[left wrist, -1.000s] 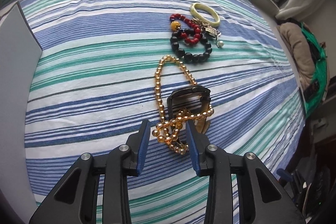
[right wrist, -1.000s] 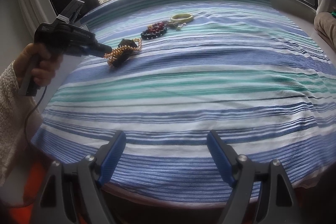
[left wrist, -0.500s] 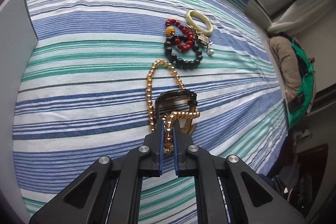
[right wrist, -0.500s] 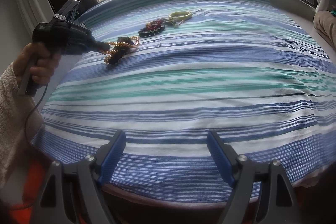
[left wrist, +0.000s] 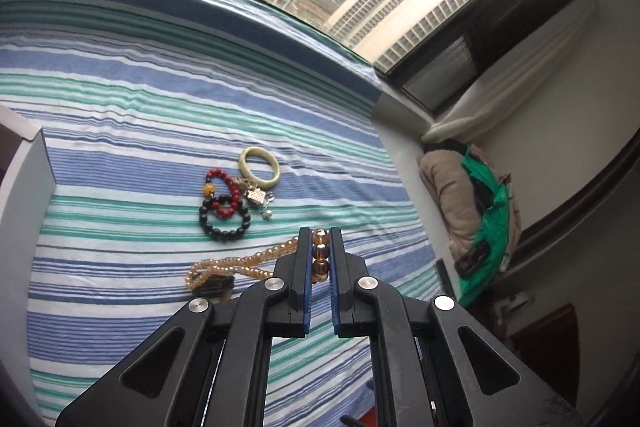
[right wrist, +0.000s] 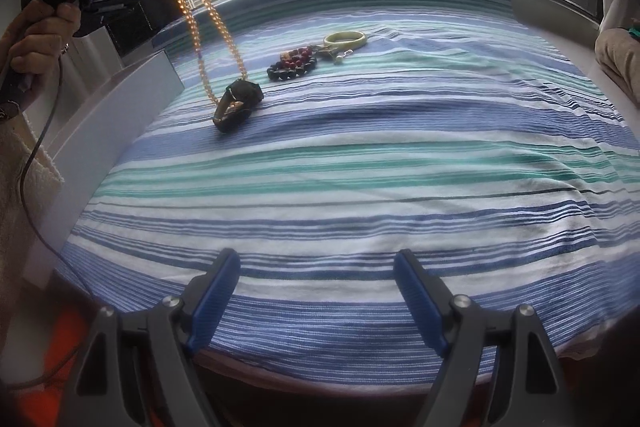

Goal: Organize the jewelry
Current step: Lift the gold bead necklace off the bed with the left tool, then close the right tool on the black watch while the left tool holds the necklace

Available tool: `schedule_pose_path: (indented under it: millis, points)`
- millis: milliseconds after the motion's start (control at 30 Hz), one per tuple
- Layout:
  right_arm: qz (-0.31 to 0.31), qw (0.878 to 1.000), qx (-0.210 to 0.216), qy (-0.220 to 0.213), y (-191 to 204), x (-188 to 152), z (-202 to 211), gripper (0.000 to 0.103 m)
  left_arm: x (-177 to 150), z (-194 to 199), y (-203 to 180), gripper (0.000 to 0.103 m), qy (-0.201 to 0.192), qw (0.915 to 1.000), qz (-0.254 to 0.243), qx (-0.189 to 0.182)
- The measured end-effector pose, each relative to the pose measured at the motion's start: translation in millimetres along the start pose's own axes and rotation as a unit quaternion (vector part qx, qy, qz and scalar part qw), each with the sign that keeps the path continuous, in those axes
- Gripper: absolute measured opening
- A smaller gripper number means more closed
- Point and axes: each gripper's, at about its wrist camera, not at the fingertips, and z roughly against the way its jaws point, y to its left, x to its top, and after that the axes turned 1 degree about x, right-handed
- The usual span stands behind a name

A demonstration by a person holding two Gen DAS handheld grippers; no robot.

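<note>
— Step in hand?

— Lifting out. The left gripper [left wrist: 320, 255] is clamped on the amber bead necklace [right wrist: 200, 27], raised above the striped bedspread [right wrist: 400, 155]; its low loop appears snagged on the dark watch [right wrist: 236, 99], though the view is poor.

— Next move?

— Shake it free, then carry it to the grey box [right wrist: 120, 107] beside the watch.

— Right gripper [right wrist: 316, 291]?

— Jaws wide, empty, level at the bedspread's near edge.
</note>
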Motion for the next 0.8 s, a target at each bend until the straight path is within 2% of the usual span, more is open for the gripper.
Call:
schedule_pose_path:
  millis: [200, 267, 367, 467, 533, 600, 633, 667, 800]
  points:
    - [0.001, 1.0, 0.001, -0.006, 0.2, 1.6, 3.7, 0.081, 2.7, 48.4, 14.2, 0.005, -0.06, 0.9973, 0.021, 0.037]
    - [0.001, 1.0, 0.001, -0.009, 0.6, 3.4, 5.2, 0.081, -3.6, 63.4, 17.8, 0.005, -0.071, 0.996, 0.023, 0.049]
    - [-0.007, 1.0, 0.006, -0.016, -0.7, 16.6, 5.4, 0.081, -19.2, 81.9, 18.6, 0.005, -0.075, 0.9931, 0.018, 0.089]
    - [-0.026, 0.998, 0.047, -0.023, -2.4, 45.0, 0.4, 0.081, -39.7, 94.5, 18.2, 0.005, -0.073, 0.9887, 0.004, 0.131]
    - [-0.048, 0.995, 0.083, -0.008, -1.5, 70.9, -15.3, 0.081, -54.5, 101.2, 20.3, 0.005, -0.073, 0.9846, -0.005, 0.159]
    - [-0.068, 0.992, 0.107, 0.012, 0.2, 96.9, -38.7, 0.072, -68.0, 108.3, 25.6, 0.005, -0.071, 0.9833, -0.002, 0.167]
    - [-0.076, 0.99, 0.113, 0.027, 3.2, 109.1, -54.0, 0.058, -75.0, 112.6, 29.8, 0.005, -0.071, 0.9831, 0.002, 0.169]
    - [-0.089, 0.988, 0.118, 0.045, 4.9, 120.1, -69.4, 0.048, -81.4, 117.1, 33.8, 0.005, -0.071, 0.9828, 0.005, 0.17]
    - [-0.142, 0.975, 0.136, 0.103, 17.0, 147.0, -121.5, 0.045, -99.5, 134.2, 46.0, 0.005, -0.074, 0.9819, 0.018, 0.173]
